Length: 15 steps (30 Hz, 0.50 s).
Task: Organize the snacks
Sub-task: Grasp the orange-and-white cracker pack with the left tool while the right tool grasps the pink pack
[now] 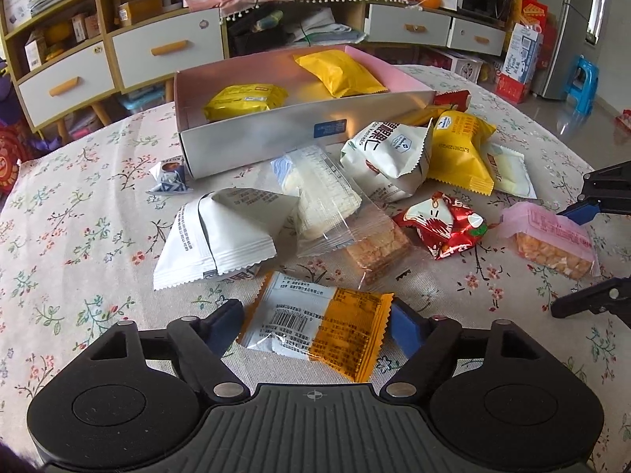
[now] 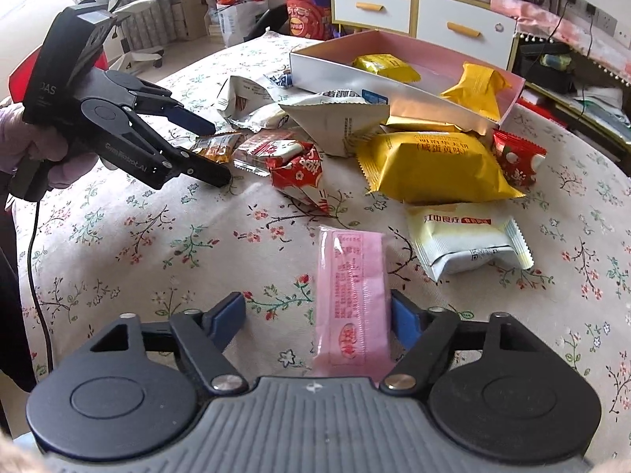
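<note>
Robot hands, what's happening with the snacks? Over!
Left gripper open around orange packet. Right gripper open around pink packet. Box holds two. Nothing blocking.

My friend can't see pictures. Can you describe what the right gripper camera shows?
The open right gripper straddles a pink snack packet on a flowery tablecloth. Beyond lie more snacks, a box holding two yellow packets, and the left gripper.

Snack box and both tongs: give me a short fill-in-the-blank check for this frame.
1. The box already holds ___ yellow packets.
2. The right tongs straddle a ___ snack bar.
3. Between the left tongs lies an orange-and-___ packet.

Missing words: two; pink; white
</note>
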{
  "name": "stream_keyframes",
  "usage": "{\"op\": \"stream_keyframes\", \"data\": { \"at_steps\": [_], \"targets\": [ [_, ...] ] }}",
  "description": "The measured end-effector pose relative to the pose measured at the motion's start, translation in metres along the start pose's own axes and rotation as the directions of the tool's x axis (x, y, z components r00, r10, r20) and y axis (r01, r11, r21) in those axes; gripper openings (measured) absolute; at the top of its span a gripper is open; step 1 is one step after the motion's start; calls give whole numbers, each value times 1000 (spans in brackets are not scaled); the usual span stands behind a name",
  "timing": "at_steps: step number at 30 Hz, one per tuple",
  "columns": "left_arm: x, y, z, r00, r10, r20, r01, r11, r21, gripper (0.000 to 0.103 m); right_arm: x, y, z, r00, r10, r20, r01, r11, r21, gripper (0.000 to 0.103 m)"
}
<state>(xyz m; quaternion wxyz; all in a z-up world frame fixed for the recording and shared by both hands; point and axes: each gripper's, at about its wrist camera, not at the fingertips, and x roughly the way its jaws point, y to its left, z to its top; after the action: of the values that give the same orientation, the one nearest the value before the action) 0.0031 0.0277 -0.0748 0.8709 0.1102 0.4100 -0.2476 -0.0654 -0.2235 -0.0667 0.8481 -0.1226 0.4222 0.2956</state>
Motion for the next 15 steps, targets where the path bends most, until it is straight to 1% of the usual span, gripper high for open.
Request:
{"op": "stream_keyframes", "data": {
  "at_steps": [5, 7, 8, 10, 12, 15],
  "targets": [
    [-2, 0, 0, 1000, -3, -11, 4, 1000, 16, 77, 1, -1, 3, 1000, -21, 3, 21, 1000, -2, 58],
    [-4, 1, -1, 1000, -10, -20, 10, 1000, 24, 79, 1, -2, 4, 1000, -30, 7, 30, 1000, 3, 50],
    [-4, 0, -2, 1000, -14, -21, 15, 999, 32, 80, 1, -3, 4, 999, -35, 8, 35, 999, 8, 48],
    [-5, -1, -4, 999, -27, -28, 28, 998, 51, 82, 2, -5, 6, 999, -44, 10, 44, 999, 16, 40],
    [-6, -1, -5, 998, -37, -42, 39, 997, 59, 85, 2, -7, 7, 999, -51, 10, 51, 998, 24, 35],
    [-8, -1, -5, 996, -51, -69, 56, 995, 77, 86, 3, -6, 8, 999, -52, 7, 52, 998, 30, 32]
  ]
}}
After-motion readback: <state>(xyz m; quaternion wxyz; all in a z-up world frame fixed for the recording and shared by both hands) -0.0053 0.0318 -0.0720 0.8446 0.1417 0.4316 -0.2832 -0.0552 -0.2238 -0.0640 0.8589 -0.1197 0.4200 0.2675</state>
